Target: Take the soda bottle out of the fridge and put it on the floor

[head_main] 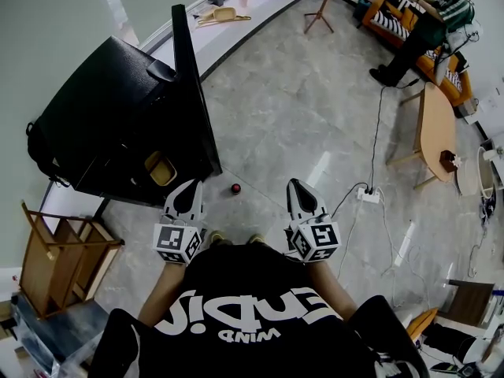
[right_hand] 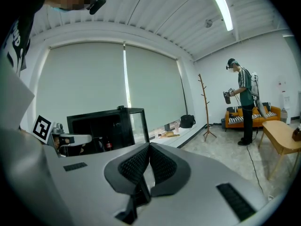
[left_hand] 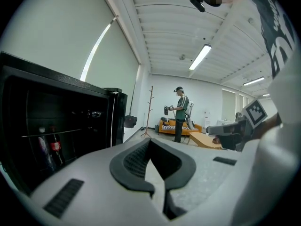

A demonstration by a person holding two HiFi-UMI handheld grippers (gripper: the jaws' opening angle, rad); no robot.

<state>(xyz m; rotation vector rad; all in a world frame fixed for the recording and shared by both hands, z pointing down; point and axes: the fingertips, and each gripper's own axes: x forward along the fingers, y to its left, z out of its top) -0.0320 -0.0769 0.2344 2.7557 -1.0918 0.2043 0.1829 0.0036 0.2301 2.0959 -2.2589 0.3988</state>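
Note:
The black fridge point(head_main: 118, 116) stands at my left with its door point(head_main: 193, 93) swung open. In the left gripper view a soda bottle point(left_hand: 56, 148) with a red label stands on a shelf inside the fridge point(left_hand: 56, 121). The right gripper view shows that bottle point(right_hand: 107, 146) small, inside the fridge point(right_hand: 106, 124). A small red-topped round thing point(head_main: 235, 188) sits on the floor between my grippers. My left gripper point(head_main: 189, 189) point(left_hand: 150, 150) is shut and empty, short of the fridge opening. My right gripper point(head_main: 299, 187) point(right_hand: 149, 153) is shut and empty over the floor.
A wooden rack point(head_main: 59, 254) stands at the lower left. A power strip point(head_main: 368, 196) and cables lie on the floor to the right. A wooden table point(head_main: 435, 128), an orange sofa point(head_main: 409, 30) with a person point(head_main: 425, 22), and a coat stand point(head_main: 321, 6) are further off.

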